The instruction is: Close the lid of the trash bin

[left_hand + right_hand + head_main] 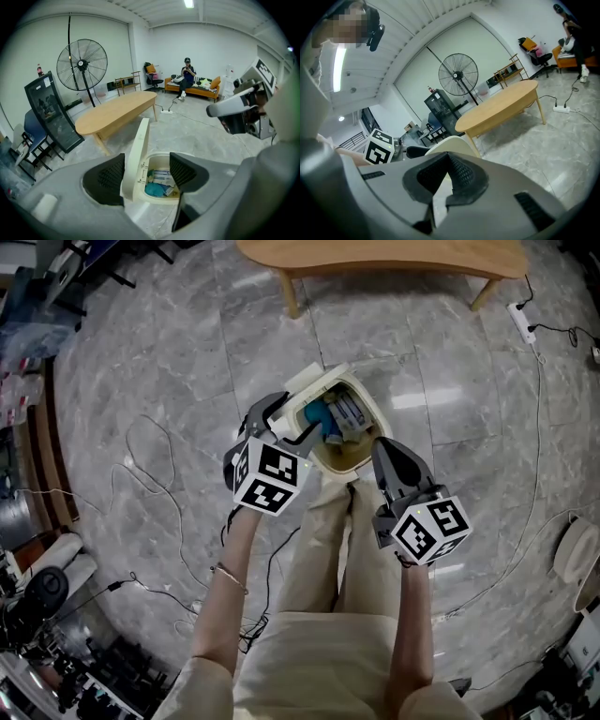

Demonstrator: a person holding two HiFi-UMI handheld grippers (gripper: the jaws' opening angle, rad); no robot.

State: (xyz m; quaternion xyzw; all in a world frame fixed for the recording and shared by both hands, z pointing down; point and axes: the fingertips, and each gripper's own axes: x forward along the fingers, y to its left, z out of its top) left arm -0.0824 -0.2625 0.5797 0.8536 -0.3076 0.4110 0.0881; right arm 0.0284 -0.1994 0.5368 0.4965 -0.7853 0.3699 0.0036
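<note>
Your left gripper [146,165] has its jaws apart, one on each side of the upright lid [137,150] of the trash bin [157,199], which stands on the floor near a wooden table [117,115]. Your right gripper [449,158] is pressed together and empty, and its jaws hide most of the bin.

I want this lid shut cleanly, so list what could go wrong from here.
The lid stands upright between the open jaws of the left gripper, not clamped, so a push may slide off it. Boxes and a blue wad lie in the bin; if they sit high, the lid might not seat.
</note>
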